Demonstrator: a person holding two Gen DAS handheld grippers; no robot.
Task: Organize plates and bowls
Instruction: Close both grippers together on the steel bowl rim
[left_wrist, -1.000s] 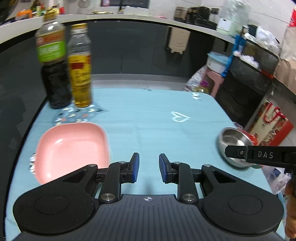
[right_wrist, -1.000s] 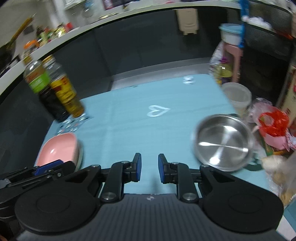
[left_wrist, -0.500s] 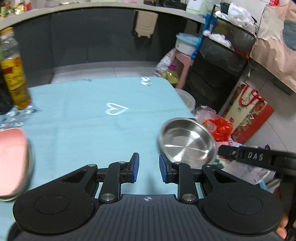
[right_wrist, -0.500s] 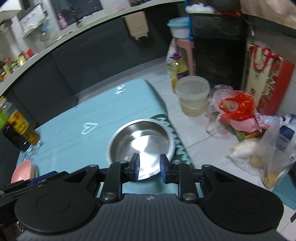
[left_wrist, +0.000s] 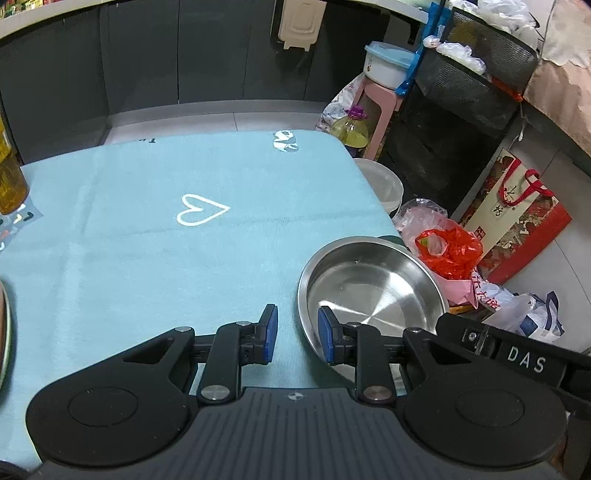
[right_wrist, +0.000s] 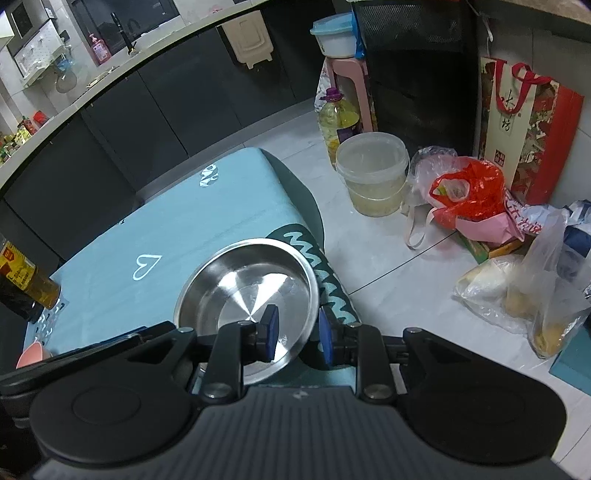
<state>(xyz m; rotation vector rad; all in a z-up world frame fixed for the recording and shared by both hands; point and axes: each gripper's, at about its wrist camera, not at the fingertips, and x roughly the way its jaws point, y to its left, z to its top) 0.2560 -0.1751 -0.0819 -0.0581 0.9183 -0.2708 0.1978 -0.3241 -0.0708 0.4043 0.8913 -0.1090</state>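
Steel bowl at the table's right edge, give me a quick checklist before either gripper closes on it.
1. Steel bowl upright and empty: ok.
2. Right gripper straddles the bowl's near rim, one finger inside, one outside: ok.
3. Right pads pressing the rim: not ok, gaps show.
4. Left gripper straddles the rim: cannot tell; its right finger overlaps the bowl, nothing sits between the pads.
5. Bowl fully supported on the blue tablecloth: cannot tell; it sits at the edge.
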